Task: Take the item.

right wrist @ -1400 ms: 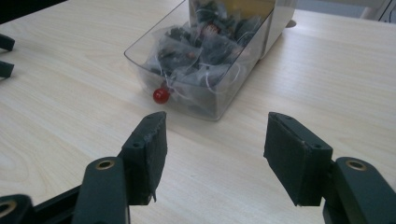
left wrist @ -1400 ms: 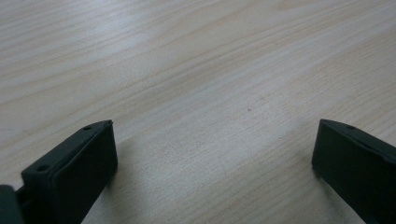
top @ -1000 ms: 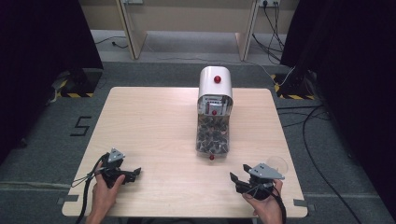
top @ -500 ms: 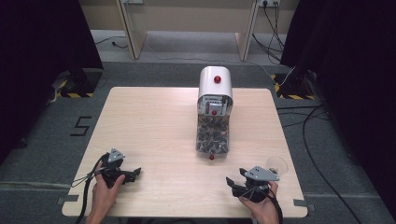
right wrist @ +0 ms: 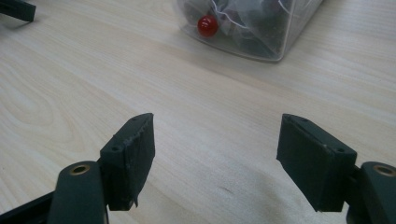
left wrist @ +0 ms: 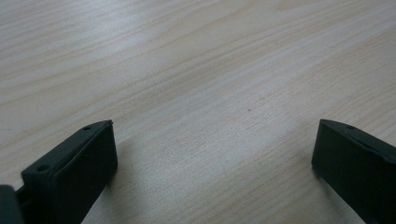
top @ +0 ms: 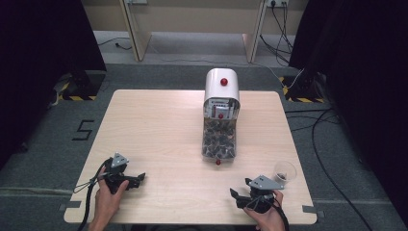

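Note:
A white dispenser with a red button stands at the table's far middle. Its clear bin of dark pieces reaches toward me and ends in a red knob. A small clear cup with dark pieces in it stands near the right front edge, just right of my right gripper. In the right gripper view my right gripper points at the clear bin and the red knob; its jaws have just been opening and nothing lies between them. My left gripper rests open at the front left, over bare wood.
The light wooden table is bare between the two grippers and across its left half. Black cables trail from both grippers off the front edge. Dark curtains and floor cables surround the table.
The right gripper has drawn back from the cup, leftward and toward the front edge, leaving the cup standing free. The left gripper has stayed put.

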Demonstrator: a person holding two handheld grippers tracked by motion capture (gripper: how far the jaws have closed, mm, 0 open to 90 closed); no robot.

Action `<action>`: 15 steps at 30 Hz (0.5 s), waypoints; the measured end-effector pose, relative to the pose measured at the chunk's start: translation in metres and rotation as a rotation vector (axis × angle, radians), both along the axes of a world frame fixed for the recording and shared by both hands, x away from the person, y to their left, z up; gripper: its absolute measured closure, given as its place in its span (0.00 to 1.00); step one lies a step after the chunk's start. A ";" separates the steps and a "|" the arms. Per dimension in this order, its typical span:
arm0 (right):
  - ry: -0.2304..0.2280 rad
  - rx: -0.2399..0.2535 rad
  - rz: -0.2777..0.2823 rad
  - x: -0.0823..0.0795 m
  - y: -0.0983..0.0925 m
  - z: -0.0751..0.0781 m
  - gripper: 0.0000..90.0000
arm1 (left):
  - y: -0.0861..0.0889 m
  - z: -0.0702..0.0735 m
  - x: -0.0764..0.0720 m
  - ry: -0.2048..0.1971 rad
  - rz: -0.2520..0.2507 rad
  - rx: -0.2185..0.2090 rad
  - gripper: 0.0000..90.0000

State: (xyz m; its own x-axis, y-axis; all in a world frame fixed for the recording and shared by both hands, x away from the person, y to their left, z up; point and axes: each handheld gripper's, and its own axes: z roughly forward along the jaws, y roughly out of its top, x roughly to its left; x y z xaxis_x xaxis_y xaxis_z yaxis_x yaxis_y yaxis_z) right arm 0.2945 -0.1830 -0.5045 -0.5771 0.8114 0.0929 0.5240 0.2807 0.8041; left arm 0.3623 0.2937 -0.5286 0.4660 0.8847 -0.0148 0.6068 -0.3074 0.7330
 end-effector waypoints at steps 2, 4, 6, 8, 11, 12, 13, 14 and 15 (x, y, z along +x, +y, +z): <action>0.004 -0.002 0.000 -0.001 0.001 -0.003 0.31 | 0.000 0.000 0.000 0.000 0.000 0.000 0.00; 0.009 -0.005 0.004 -0.003 0.001 -0.005 0.30 | 0.000 0.000 0.000 0.002 -0.001 0.001 0.00; 0.013 -0.006 0.002 -0.003 0.001 -0.006 0.30 | 0.000 0.000 0.000 0.000 0.000 0.000 0.00; 0.013 -0.013 0.000 -0.006 0.001 -0.007 0.30 | 0.000 0.000 0.000 0.000 0.000 0.000 0.00; 0.021 -0.013 -0.004 -0.009 0.000 -0.010 0.29 | 0.000 0.000 0.000 0.002 -0.001 0.001 0.00; 0.024 -0.015 -0.005 -0.010 -0.001 -0.012 0.29 | 0.000 0.000 0.000 0.002 -0.001 0.001 0.00; 0.028 -0.015 -0.008 -0.011 -0.001 -0.013 0.29 | 0.000 0.000 0.000 0.000 0.000 0.000 0.00; 0.028 -0.015 -0.008 -0.011 -0.001 -0.013 0.29 | 0.000 0.000 0.000 0.000 0.000 0.000 0.00; 0.033 -0.017 -0.011 -0.012 -0.001 -0.015 0.29 | 0.000 0.000 0.000 0.002 -0.001 0.001 0.00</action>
State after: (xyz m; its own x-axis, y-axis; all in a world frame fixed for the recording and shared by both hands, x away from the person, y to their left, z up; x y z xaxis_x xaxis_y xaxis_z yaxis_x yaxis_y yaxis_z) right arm 0.2827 -0.1843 -0.5194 -0.5653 0.8191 0.0981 0.5533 0.2883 0.7815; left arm 0.3622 0.2937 -0.5285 0.4669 0.8842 -0.0149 0.6079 -0.3087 0.7316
